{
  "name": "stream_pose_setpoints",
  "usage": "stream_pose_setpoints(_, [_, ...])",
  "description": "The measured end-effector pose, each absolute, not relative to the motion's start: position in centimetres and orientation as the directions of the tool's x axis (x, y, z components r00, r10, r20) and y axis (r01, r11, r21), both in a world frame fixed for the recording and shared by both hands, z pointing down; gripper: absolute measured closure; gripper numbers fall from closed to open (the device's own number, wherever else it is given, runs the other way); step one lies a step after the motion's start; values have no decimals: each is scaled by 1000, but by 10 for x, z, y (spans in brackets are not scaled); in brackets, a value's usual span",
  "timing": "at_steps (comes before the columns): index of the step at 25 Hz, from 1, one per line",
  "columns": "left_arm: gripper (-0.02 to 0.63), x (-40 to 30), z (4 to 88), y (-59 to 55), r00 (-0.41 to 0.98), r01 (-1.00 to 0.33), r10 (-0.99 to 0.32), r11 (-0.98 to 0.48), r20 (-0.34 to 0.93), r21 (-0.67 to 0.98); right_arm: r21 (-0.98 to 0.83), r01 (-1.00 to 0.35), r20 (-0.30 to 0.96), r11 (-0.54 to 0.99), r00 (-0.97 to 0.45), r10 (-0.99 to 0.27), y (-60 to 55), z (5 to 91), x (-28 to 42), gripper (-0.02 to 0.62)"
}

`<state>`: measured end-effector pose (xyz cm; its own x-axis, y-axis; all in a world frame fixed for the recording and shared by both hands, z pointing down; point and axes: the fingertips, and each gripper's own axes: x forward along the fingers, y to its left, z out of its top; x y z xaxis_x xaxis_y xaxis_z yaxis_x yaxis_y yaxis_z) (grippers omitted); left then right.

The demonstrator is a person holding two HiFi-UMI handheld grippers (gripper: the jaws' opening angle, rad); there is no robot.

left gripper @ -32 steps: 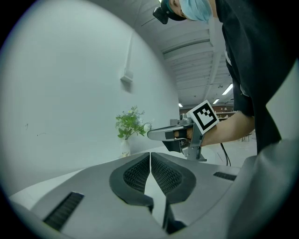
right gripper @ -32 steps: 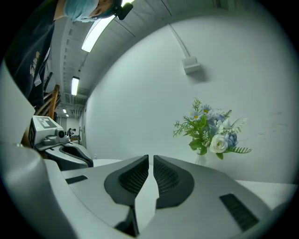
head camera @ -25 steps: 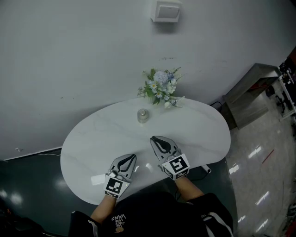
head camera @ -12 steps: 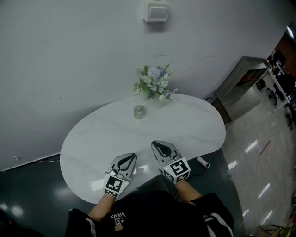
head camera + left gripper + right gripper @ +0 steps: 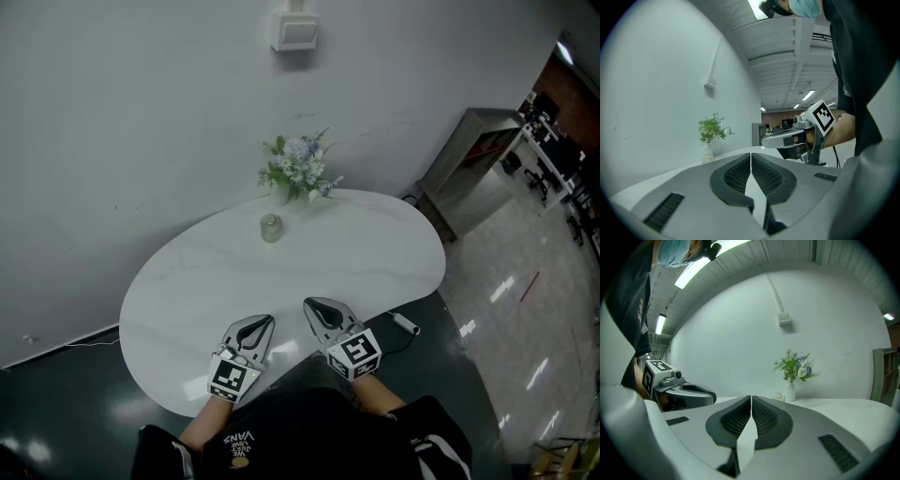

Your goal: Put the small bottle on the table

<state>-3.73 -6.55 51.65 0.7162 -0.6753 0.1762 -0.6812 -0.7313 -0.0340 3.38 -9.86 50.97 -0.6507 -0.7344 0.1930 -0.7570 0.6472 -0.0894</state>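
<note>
1. While the small bottle (image 5: 271, 228) stands upright on the far part of the white oval tabletop (image 5: 375, 246), both tools sit over the edge nearest the person, well apart from it.
2. Left tool (image 5: 263, 323): its jaws are pressed together, the ribbed pads meeting in a thin seam with nothing between them. It points across the tabletop toward the wall.
3. Right tool (image 5: 315, 307): its jaws are likewise pressed together and hold nothing. It lies just beside the left one and reaches slightly farther over the tabletop.
4. The small bottle is short and pale grey with a lighter top; no view shows what is inside it.
5. A slim white vase (image 5: 790, 392) stands behind the bottle at the tabletop's far edge, close to the wall. The two are near each other but not touching.
6. The vase holds a bunch of flowers (image 5: 298, 166), with white and pale blue blooms among green leaves that spread wider than the vase.
7. On the wall above the flowers, a white box (image 5: 294, 31) is mounted.
</note>
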Motion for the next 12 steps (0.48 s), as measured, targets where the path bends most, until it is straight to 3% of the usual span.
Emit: stream_pose_setpoints(12, [583, -41, 514, -59, 720, -678, -674, -734, 167, -36, -95, -778, 203, 621, -626, -753, -84, 513, 34, 552])
